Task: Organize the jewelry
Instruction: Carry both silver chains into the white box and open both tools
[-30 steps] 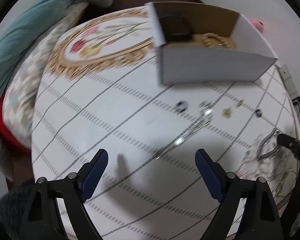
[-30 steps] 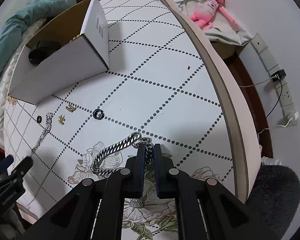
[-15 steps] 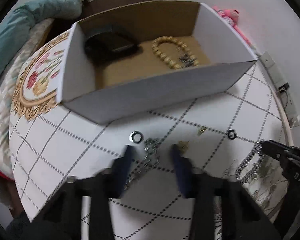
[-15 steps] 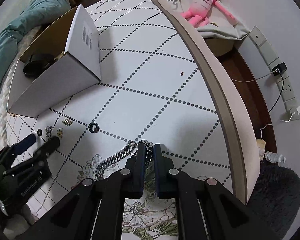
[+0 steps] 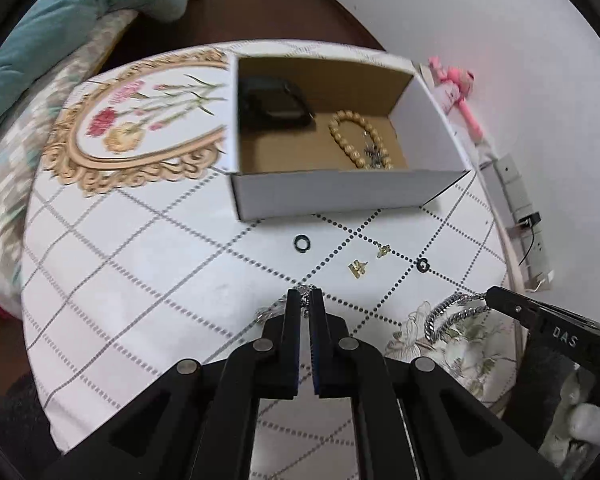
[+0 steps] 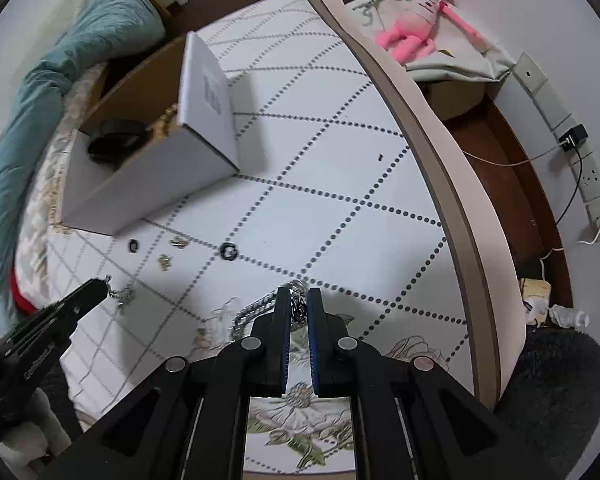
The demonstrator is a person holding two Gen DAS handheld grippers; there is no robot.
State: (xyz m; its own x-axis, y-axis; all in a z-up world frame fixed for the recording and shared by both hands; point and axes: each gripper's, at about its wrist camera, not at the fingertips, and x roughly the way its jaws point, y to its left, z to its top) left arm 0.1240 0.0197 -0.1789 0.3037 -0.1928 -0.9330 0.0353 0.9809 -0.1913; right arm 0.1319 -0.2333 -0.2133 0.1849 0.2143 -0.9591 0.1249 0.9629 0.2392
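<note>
The thin silver chain (image 5: pixel 274 312) lies on the white grid-patterned cloth of the worktop (image 5: pixel 140 264), one end pinched in the left hand-held gripper (image 5: pixel 305 294), whose fingers are pressed together on it. The heavy curb-link chain (image 5: pixel 452 314) rests on the floral print near the worktop edge; the right hand-held gripper (image 6: pixel 298 296) is clamped on its end links. Both grippers reach in low over the surface. Two black rings (image 5: pixel 302 242) (image 5: pixel 423 265) and two gold earrings (image 5: pixel 357 268) (image 5: pixel 383 249) lie loose between the chains and the white cardboard box (image 5: pixel 340 196). The box holds a wooden bead bracelet (image 5: pixel 356 140) and a black item (image 5: pixel 274 102) too dark to identify. Most of the thin chain is hidden behind the left gripper.
</note>
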